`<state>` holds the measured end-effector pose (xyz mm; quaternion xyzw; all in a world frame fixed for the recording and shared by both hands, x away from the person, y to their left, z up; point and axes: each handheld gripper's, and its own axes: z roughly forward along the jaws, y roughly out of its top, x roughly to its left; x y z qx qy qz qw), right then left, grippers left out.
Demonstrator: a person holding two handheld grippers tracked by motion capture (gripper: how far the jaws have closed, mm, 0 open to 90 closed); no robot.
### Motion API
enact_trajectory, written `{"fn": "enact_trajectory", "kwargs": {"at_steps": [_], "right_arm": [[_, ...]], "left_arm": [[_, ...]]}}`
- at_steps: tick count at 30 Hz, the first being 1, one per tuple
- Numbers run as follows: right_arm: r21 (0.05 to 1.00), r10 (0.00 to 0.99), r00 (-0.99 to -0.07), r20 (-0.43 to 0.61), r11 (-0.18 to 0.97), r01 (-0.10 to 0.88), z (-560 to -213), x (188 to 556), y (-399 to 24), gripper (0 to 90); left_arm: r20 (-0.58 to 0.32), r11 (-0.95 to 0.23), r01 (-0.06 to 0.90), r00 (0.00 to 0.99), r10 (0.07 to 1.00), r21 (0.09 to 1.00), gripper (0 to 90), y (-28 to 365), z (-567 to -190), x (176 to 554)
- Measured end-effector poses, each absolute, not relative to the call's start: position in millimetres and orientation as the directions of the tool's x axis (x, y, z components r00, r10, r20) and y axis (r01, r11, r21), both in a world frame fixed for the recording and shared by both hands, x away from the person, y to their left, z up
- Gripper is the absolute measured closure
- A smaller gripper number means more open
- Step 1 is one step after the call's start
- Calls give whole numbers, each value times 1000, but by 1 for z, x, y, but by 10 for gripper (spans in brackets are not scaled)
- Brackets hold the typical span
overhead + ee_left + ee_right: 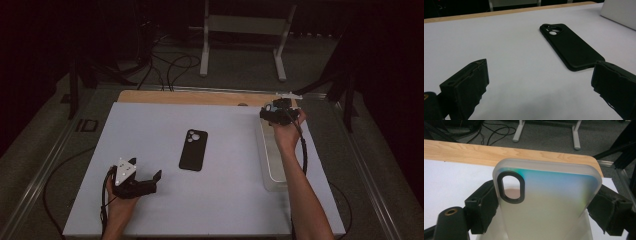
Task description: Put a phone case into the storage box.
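A black phone case (193, 149) lies flat, back up, in the middle of the white mat; the left gripper view shows this black phone case (570, 46) just beyond the jaws. My left gripper (150, 178) rests low on the mat at the near left, and in its own view the left gripper (540, 75) stands open with nothing between its jaws. My right gripper (276, 111), held up at the far right, is shut on a frosted translucent phone case (554, 220). That case has a black-rimmed camera cutout (511, 187).
A clear, long tray (272, 165) sits along the mat's right side under the right forearm. The white mat (150, 125) covers the table, with a wooden strip (190, 96) at its far edge. Cables and a metal stand lie on the floor beyond.
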<state>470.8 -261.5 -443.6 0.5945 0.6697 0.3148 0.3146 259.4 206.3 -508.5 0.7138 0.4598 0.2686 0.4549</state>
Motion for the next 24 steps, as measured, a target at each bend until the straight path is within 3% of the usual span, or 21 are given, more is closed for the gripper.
{"fn": "enact_trajectory", "kwargs": {"at_steps": [13,24], "right_arm": [[805,995,-91,31,29,593,-439,467,-274,107],[817,982,-173,73,41,575,-423,450,-266,111]], "left_arm": [[-36,-164,414,433,901,895,16,206,-509,260],[-35,-167,419,435,900,892,16,205,-509,260]]}}
